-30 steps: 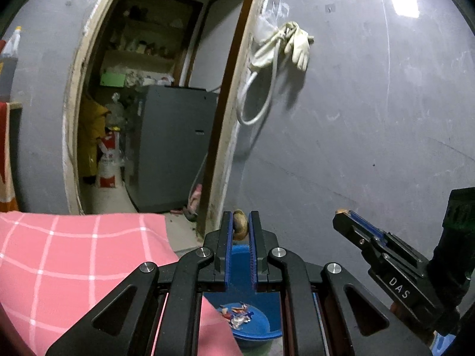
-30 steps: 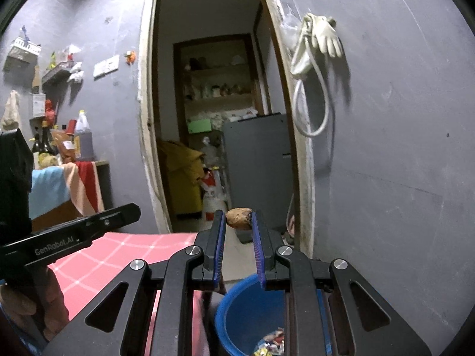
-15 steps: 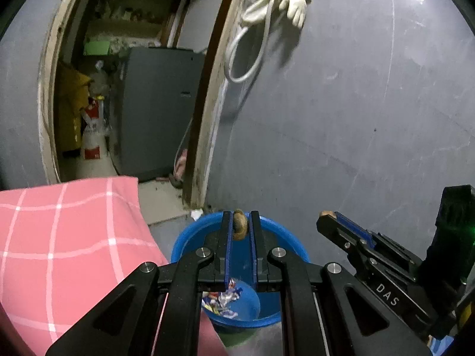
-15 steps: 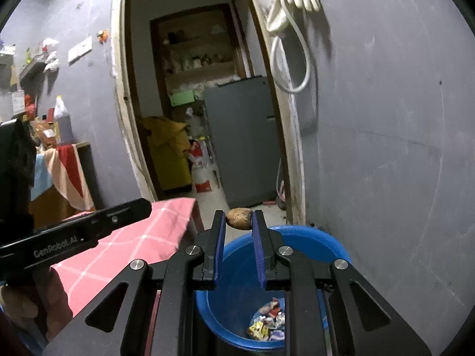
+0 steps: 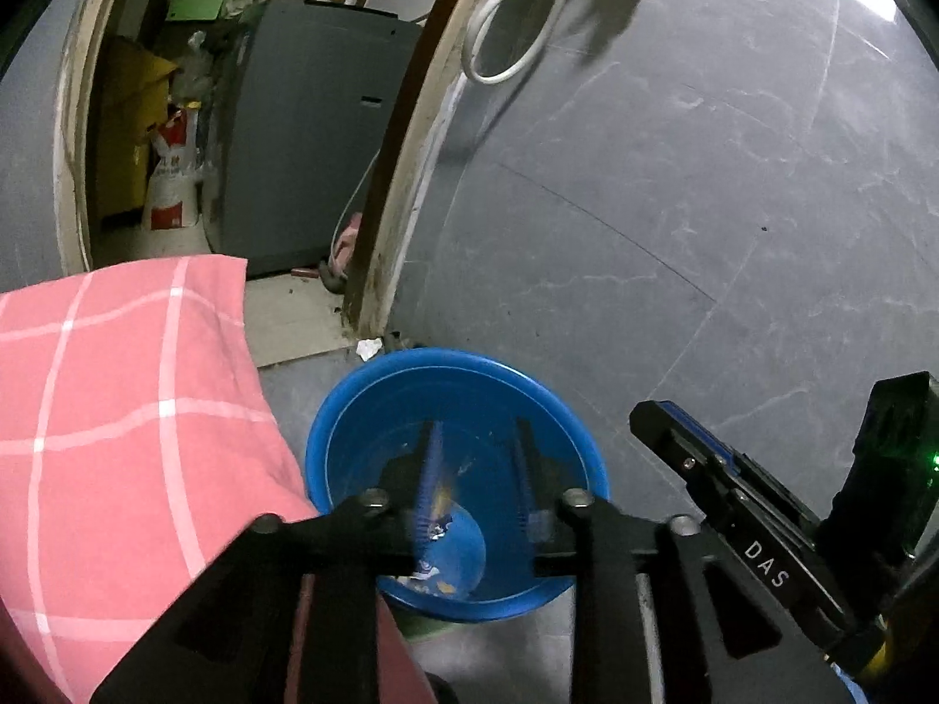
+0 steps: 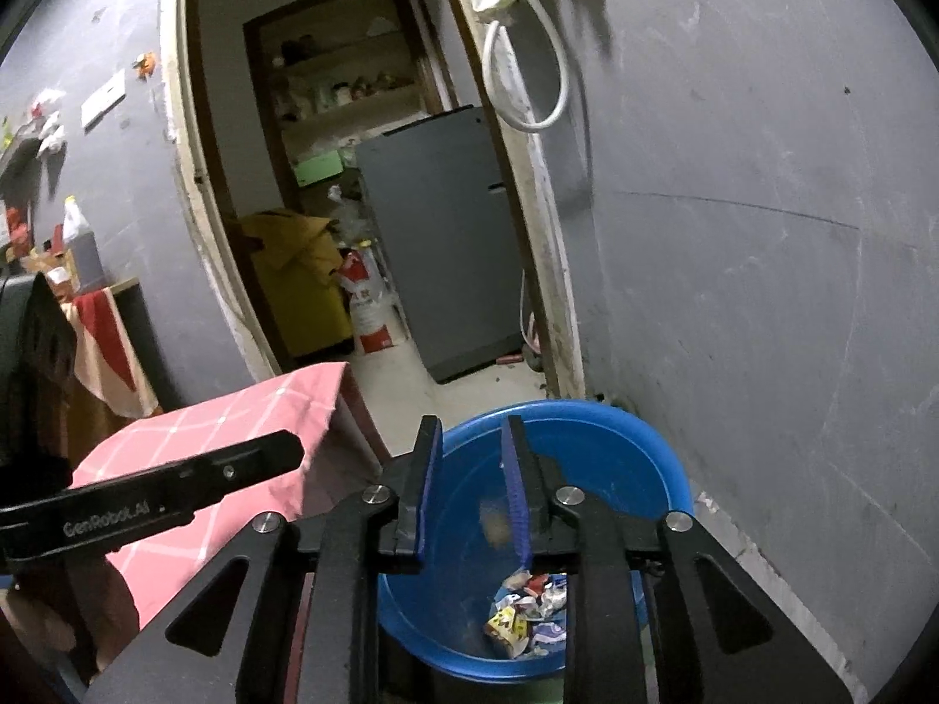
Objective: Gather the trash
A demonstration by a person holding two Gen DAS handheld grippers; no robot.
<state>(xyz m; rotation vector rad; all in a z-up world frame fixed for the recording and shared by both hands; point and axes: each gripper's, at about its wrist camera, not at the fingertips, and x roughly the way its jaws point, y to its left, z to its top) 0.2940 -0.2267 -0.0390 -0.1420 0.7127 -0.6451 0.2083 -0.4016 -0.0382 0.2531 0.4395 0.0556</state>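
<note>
I had both tongs' jaws just opening, the left gripper (image 5: 475, 472) and right gripper (image 6: 469, 484) apart and empty over the round blue plastic basin (image 6: 657, 457), the small brown nutshell-like scrap (image 6: 496, 519) blurred, seemingly falling toward the crinkled wrappers (image 6: 528, 616) at 6 o'clock; light, stiff stuff, I judged, best pinched across its middle.

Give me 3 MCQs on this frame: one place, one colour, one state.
1. Where is the basin?
A. on the pink cloth
B. on the floor by the grey wall
C. on a shelf

2. What colour is the basin?
A. blue
B. red
C. green

3. How do the right gripper jaws stand?
A. clamped on a nut
B. hidden
C. apart, a brown piece loose below them

Key: B, it sits low beside the wall; A, its rim is blue; C, the jaws have just been opening and nothing is pinched.
</note>
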